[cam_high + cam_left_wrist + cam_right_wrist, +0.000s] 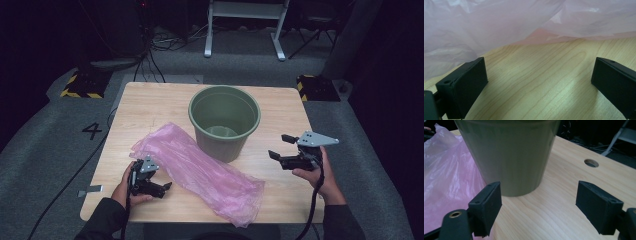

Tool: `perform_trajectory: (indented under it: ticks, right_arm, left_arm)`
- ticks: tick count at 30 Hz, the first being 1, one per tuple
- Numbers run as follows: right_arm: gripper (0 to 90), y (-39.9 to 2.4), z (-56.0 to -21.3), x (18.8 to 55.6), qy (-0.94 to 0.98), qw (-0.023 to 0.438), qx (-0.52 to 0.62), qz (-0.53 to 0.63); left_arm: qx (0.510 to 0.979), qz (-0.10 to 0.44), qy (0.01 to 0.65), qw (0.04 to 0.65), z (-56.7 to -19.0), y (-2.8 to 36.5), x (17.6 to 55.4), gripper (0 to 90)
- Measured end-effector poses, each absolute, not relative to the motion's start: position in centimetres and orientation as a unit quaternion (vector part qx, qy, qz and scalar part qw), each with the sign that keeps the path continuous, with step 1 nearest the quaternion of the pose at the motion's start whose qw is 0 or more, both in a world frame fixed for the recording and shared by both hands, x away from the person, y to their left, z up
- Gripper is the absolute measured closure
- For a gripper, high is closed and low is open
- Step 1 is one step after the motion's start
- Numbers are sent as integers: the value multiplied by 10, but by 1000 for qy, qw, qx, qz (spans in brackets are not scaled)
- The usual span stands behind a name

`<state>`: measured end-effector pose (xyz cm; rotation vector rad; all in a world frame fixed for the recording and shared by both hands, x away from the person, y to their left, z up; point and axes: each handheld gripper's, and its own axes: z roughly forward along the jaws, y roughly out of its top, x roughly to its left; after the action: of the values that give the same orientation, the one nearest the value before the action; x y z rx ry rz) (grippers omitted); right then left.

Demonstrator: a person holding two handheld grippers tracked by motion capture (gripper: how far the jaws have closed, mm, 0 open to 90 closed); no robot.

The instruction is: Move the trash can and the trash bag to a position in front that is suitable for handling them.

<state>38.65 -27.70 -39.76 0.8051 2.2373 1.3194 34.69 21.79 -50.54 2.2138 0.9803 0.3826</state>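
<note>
From the high view, the pink plastic bag [200, 172] lies flat on the wooden surface [150, 100], its long axis running diagonally from the far left, near the left hand, toward the near middle edge. The green bucket [224, 121] stands upright just behind the bag's middle, and the bag's far edge looks to reach its base. The left tongs [162, 186] rest low on the surface right at the bag's near-left edge, pointing toward it, so this hand is clearly the nearer one to the bag. The right tongs [280, 146] hang in the air to the right of the bucket, apart from both bucket and bag, pointing left toward the bucket.

In the left gripper view, the jaws stand wide apart with bare wood between them and nothing gripped. The bag [499, 25] lies straight ahead, its crinkled edge draped across the top of the picture, with a fold lifted slightly off the surface [536, 82] (a likely place to pinch, I would judge). The left-hand jaw sits just beside the film; whether it touches I cannot tell.

In the right gripper view, the jaws are likewise spread wide and empty. The bucket [509, 155] rises dead ahead beyond them, upright, not touched. The bag [449, 182] lies off to the left beside the bucket's base, and a round hole [591, 163] shows in the surface [564, 195] to the right.
</note>
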Motion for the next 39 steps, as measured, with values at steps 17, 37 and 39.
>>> perform_trajectory:
  ticks: [17, 37, 39]
  right_arm:
    - [213, -234, -346, 393, 816, 227, 234, 478]
    - [225, -179, -321, 400, 843, 214, 175, 461]
    - [230, -176, -322, 401, 847, 212, 175, 455]
  left_arm:
    - [848, 145, 380, 339, -506, 218, 346, 3]
    - [848, 146, 381, 339, -506, 217, 346, 3]
    - [848, 146, 381, 339, -506, 217, 346, 3]
